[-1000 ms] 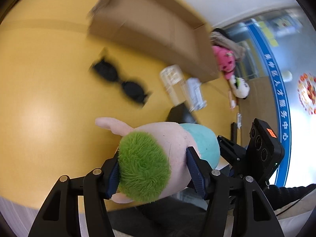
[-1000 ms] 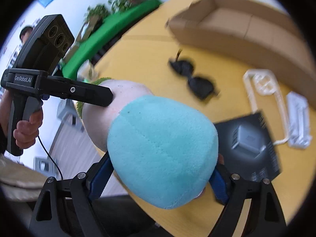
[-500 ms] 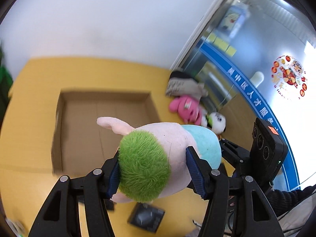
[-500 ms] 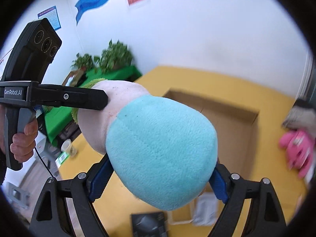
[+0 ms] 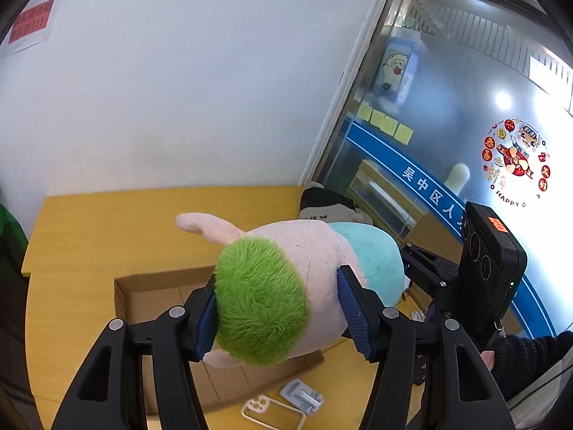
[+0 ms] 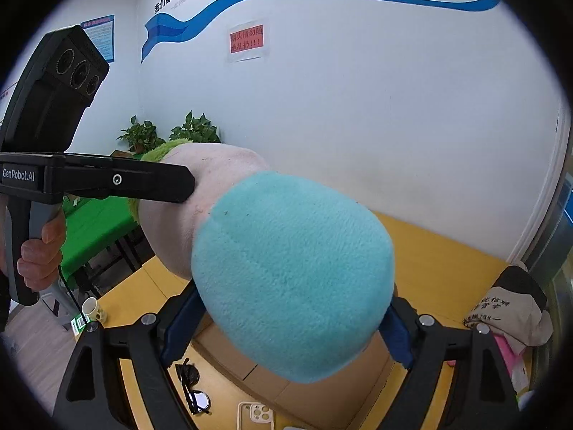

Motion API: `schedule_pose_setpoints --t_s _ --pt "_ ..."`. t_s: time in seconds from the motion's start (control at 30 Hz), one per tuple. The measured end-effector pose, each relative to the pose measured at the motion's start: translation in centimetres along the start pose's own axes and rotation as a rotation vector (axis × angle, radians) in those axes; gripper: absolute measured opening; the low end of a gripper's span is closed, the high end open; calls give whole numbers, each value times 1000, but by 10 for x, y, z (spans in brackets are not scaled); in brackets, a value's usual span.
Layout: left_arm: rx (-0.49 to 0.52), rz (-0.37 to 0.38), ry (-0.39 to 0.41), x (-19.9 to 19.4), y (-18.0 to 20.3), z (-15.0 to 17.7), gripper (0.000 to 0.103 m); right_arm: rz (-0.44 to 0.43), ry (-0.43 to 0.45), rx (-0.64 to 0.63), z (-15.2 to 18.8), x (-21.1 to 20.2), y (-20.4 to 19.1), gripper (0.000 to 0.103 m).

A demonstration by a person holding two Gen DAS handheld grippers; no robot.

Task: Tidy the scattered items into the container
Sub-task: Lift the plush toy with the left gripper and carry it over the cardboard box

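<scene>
A plush toy (image 5: 286, 279) with a green fuzzy end, pink body and teal end is held in the air by both grippers. My left gripper (image 5: 279, 308) is shut on its green and pink end. My right gripper (image 6: 286, 326) is shut on its teal end (image 6: 293, 279). An open cardboard box (image 5: 161, 297) lies on the yellow table (image 5: 107, 222) below the toy; it also shows in the right wrist view (image 6: 322, 390). The toy hides much of the box.
Sunglasses (image 6: 191, 385) and a phone case (image 6: 256, 414) lie on the table in front of the box. A small grey packet (image 5: 302, 396) and the phone case (image 5: 274, 412) show in the left wrist view. A bag (image 6: 508, 311) sits at the table's right end.
Both grippers have lifted the plush toy higher and tilted up, so the wall fills more of the views. The box and table items now sit lower in the frames.
</scene>
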State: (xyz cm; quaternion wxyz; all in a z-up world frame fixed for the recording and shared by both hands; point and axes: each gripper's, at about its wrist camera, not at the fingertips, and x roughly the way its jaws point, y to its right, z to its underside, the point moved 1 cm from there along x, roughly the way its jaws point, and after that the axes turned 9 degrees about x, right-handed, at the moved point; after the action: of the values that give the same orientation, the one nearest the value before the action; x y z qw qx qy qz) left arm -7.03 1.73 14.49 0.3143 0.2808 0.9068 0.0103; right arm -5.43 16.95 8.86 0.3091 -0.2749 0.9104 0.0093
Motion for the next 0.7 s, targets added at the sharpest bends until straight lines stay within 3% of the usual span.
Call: schedule_pose_setpoints --t_s 0.37,0.57,0.7 --pt "-41 52 -43 61 -120 -11 64 35 -68 30 -36 113 -4 87" --pt "-137 91 -101 120 -191 22 64 38 -172 35 -25 193 9 87" --pt "-195 105 -162 166 -226 56 64 28 -250 57 3 246 20 87"
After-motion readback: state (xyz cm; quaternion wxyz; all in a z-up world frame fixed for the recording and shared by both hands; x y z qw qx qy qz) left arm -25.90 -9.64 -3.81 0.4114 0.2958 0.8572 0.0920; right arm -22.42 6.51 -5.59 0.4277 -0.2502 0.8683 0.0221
